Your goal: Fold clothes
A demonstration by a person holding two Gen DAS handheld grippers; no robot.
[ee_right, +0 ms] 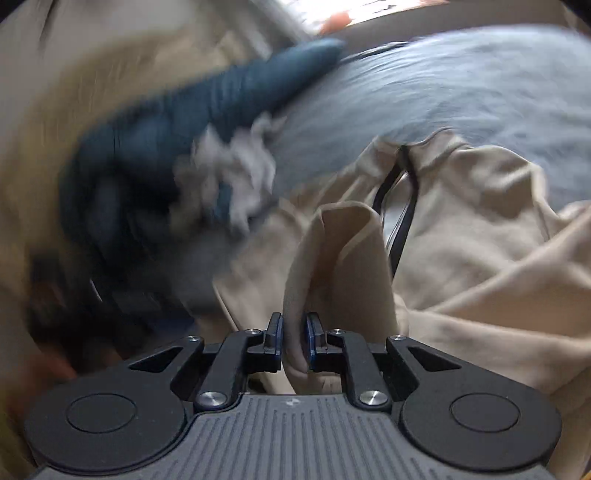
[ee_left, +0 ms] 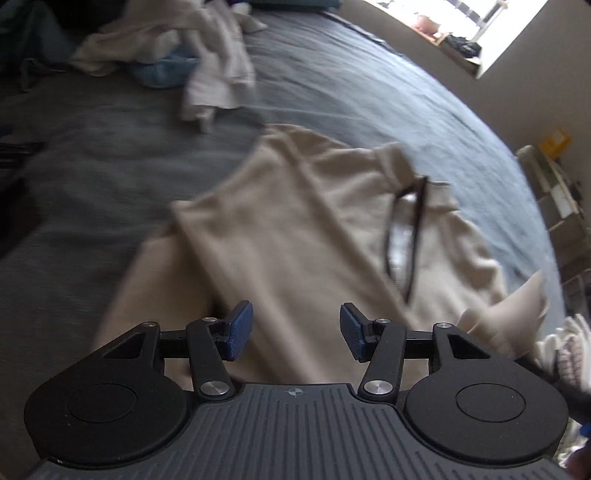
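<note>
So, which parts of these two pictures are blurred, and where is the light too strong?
Left wrist view: the beige shirt and grey bedcover are smeared by motion, the window is blown out white, and only the open left gripper is sharp. Right wrist view: the left half is heavily smeared; the right gripper, shut on the shirt, stays crisp.

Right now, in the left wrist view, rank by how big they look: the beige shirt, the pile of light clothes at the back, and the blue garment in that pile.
1. beige shirt, though it is nearest the camera
2. pile of light clothes
3. blue garment, partly covered
</note>
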